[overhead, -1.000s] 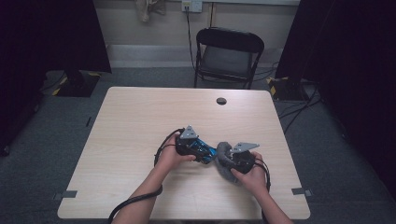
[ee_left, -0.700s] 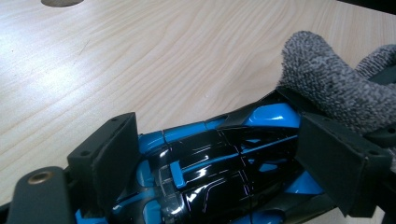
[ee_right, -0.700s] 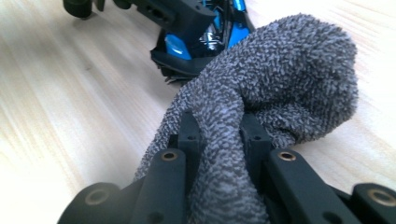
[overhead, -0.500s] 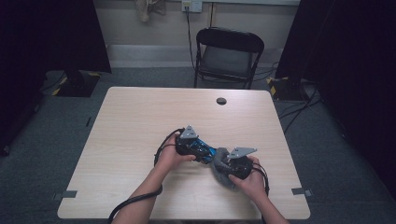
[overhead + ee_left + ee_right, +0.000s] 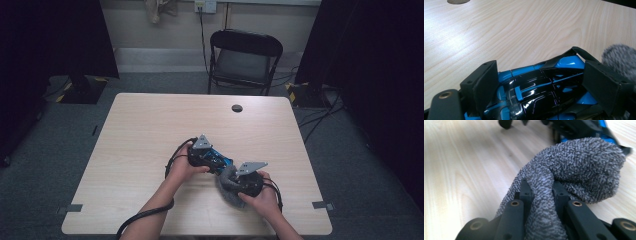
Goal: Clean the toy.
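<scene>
Pinching bunched grey terry cloth (image 5: 579, 167), right gripper (image 5: 541, 192) jaws nearly closed on fold, cloth wad pressed against tail end of toy car. Left gripper (image 5: 544, 82) jaws set wide, clamped on flanks of blue-and-black toy sports car (image 5: 541, 87), car resting on wooden table (image 5: 150, 125) near front middle. Judgement: wiping under way, rear end getting rubbed; roof and far side probably left. Cannot tell how clean body is. Small dark disc (image 5: 237, 108) sits far off, untouched.
</scene>
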A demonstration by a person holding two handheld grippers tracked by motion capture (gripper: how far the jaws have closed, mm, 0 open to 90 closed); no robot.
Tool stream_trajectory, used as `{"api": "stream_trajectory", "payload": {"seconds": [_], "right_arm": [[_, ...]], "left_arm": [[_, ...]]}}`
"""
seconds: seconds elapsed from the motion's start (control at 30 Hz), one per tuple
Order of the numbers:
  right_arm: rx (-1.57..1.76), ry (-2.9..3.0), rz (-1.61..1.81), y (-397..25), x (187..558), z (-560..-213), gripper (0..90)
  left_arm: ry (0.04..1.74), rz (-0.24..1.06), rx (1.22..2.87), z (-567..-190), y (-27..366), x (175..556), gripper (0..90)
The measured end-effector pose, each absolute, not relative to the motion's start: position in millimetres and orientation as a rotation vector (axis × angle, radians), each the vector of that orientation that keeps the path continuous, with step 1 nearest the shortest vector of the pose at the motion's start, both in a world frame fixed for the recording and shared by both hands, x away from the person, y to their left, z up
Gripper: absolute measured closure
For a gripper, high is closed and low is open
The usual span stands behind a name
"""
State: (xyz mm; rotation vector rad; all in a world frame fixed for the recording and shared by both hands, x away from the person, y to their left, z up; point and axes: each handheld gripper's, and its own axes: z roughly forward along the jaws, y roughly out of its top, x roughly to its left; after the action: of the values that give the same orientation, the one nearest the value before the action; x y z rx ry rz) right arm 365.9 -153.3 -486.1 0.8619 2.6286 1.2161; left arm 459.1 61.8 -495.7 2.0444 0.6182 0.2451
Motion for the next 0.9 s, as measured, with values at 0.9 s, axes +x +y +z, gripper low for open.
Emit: {"api": "stream_trajectory", "payload": {"seconds": [0.9], "right_arm": [[0.744,2.738,1.226,-152.4,370.4,-481.3,75.1]], "left_arm": [[0.615,0.240,2.040,-496.1,61.2,458.5,13.7]]}}
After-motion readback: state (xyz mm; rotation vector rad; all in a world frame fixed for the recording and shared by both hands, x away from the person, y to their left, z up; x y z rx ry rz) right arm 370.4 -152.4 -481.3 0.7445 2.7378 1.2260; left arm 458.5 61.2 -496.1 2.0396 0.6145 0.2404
